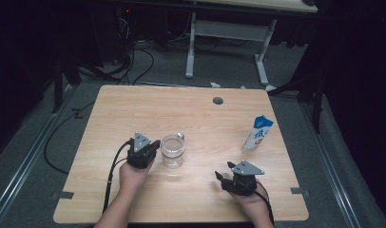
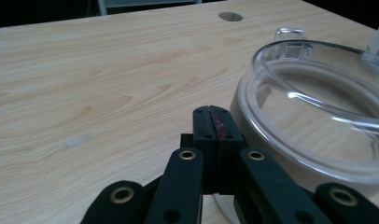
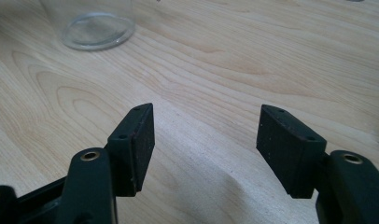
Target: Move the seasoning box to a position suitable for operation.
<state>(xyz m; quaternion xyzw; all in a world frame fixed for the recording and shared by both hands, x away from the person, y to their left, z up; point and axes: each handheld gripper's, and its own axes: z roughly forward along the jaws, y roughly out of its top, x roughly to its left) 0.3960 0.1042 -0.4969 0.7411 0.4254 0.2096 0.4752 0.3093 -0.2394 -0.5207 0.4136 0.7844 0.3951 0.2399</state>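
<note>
Left gripper (image 1: 154, 145): jaws pressed flat together, nothing between them (the left gripper view shows the two pads meeting along a reddish seam). Just beside its tips, on the side toward the other hand, stands the glass cup (image 1: 173, 150). The cup is clear, round and upright, with a thick rim and a small handle (image 1: 180, 136) on its far side; it appears empty. Whether the closed tips touch its wall cannot be told.

Right gripper (image 1: 223, 178): jaws spread wide, holding nothing, bare wood between the pads (image 3: 143, 144). The cup is well apart from it, ahead and toward the left gripper. A blue-and-white carton (image 1: 257, 133) stands upright beyond this gripper, to its outer side.

Surface: a light wood-grain table (image 1: 134, 104) with a round cable port (image 1: 217, 100) near the far edge. Room: dim, grey floor, cables, a second desk frame (image 1: 224, 33) behind.
</note>
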